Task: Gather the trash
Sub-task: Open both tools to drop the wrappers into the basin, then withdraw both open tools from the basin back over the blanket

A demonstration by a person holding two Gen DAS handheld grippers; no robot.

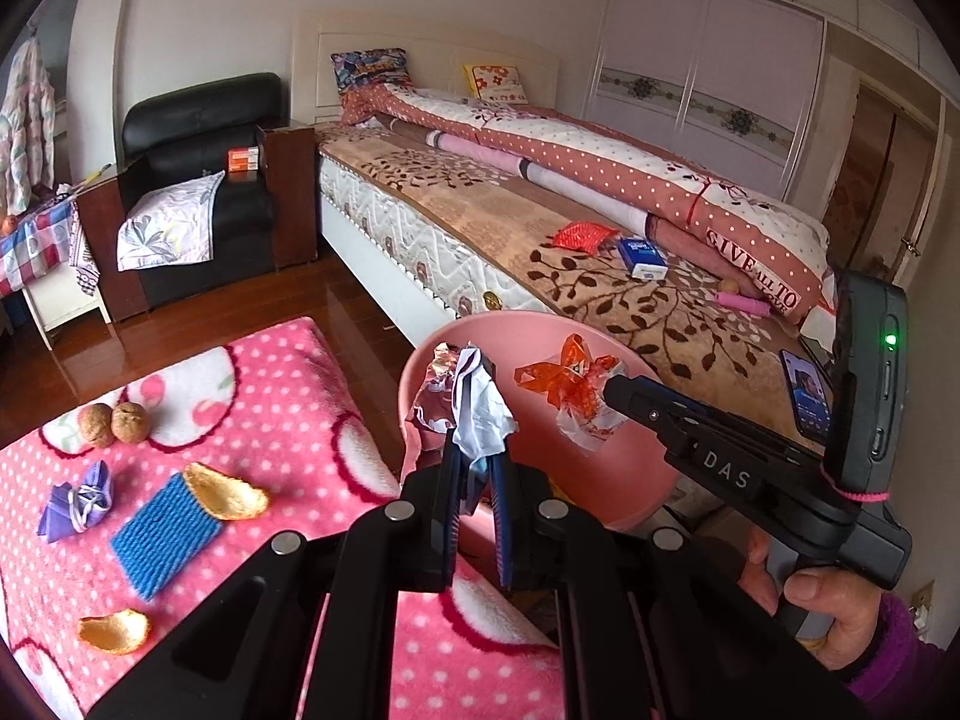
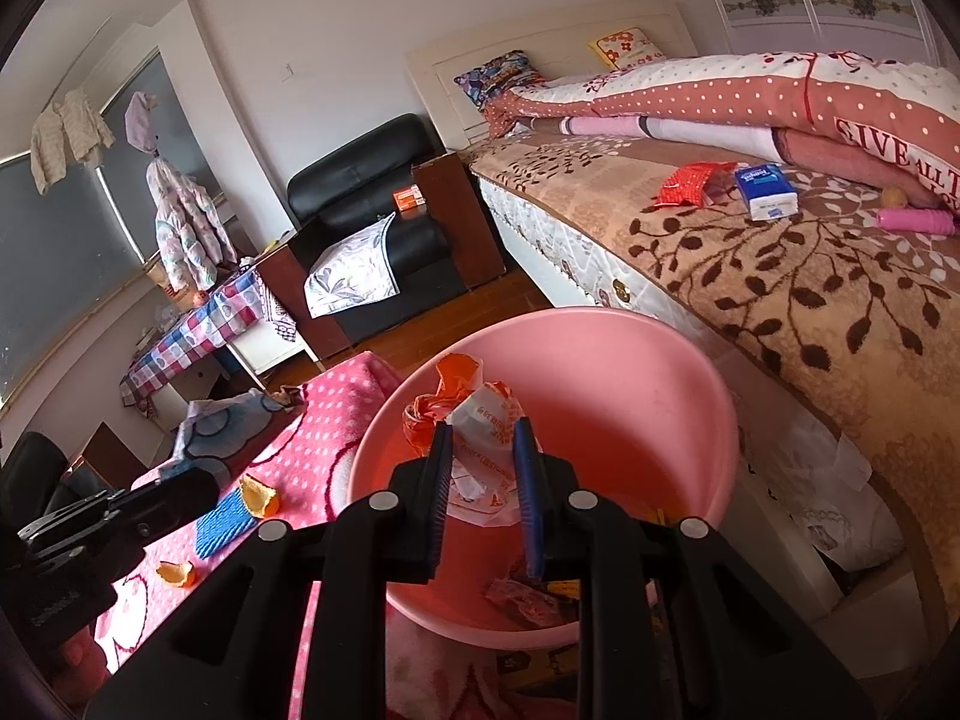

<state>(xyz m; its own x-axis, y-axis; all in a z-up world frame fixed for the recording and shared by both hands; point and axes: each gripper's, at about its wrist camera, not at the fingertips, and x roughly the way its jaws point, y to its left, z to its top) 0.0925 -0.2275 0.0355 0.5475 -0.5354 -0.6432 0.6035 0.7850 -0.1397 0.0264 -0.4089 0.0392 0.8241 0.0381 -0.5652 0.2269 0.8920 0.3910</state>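
A: Two wrappers in hand rn, both over the pink basin (image 2: 678, 414). Left gripper (image 1: 480, 468) is pinched narrow on a crumpled white-and-silver wrapper (image 1: 474, 408), right gripper (image 2: 483, 462) is clamped on an orange-and-white wrapper (image 2: 480, 420).

B: Dropped yet?

A: No, neither. Both hang above the basin, w/ the pads pressing on them. I'd say release is the next step.

B: Anything already in there?

A: Yes, some crumpled scraps at the bottom (image 2: 528, 597), reddish w/ a bit of yellow. Can't count them, too bunched up. So I'd judge the job partly done.

B: What's left on the pink dotted blanket (image 1: 288, 396)?

A: Two orange peel pieces (image 1: 225, 492), prob. trash. Also two walnuts (image 1: 114, 423), one blue knitted pad (image 1: 162, 534), one small purple pouch (image 1: 75, 507). Not sure those count as trash.

B: And the bed (image 1: 492, 222)?

A: One red packet (image 1: 585, 236), one blue tissue pack (image 1: 643, 258), one pink tube-like thing (image 1: 741, 302) next to a small round brownish item. Red packet may be litter, the rest I can't tell.
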